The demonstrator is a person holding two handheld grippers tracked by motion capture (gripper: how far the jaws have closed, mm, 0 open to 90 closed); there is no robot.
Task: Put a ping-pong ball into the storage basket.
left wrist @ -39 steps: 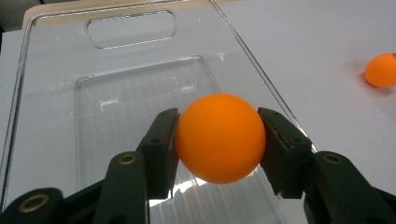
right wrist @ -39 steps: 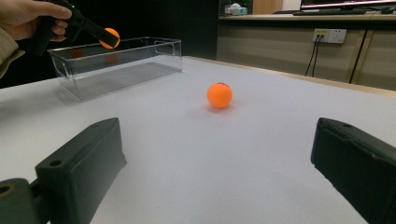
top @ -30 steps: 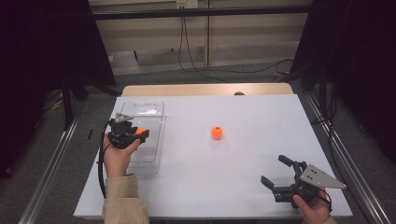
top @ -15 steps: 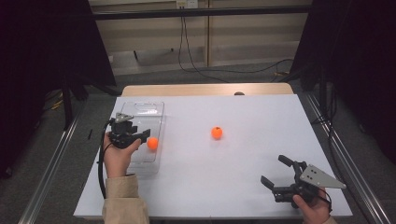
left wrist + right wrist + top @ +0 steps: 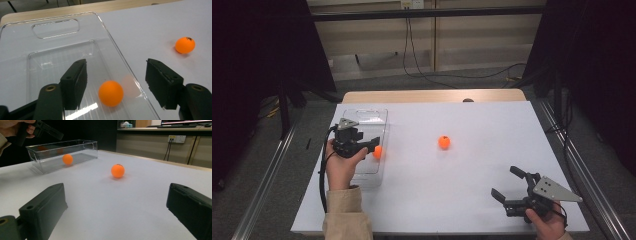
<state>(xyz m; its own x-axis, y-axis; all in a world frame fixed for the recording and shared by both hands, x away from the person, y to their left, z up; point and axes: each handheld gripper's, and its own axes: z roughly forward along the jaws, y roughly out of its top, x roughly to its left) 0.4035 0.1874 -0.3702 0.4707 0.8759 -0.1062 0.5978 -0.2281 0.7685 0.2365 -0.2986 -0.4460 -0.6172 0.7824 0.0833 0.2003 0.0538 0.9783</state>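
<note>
We look down on a white table (image 5: 472, 200) with a wooden strip along its far edge, grey floor around it, a pale wall behind with cables trailing down, and dark curtains at both sides. We count one clear plastic bin (image 5: 362, 117) at the table's left, two tongs, and two orange balls. The left tongs (image 5: 373, 145) hang over the bin, jaws just opened, nothing between them (the ball in the bin (image 5: 110, 93) lies loose on its floor). The right tongs (image 5: 507, 183) rest near the front right, jaws apart, empty. The second ball (image 5: 443, 142) sits mid-table.
</note>
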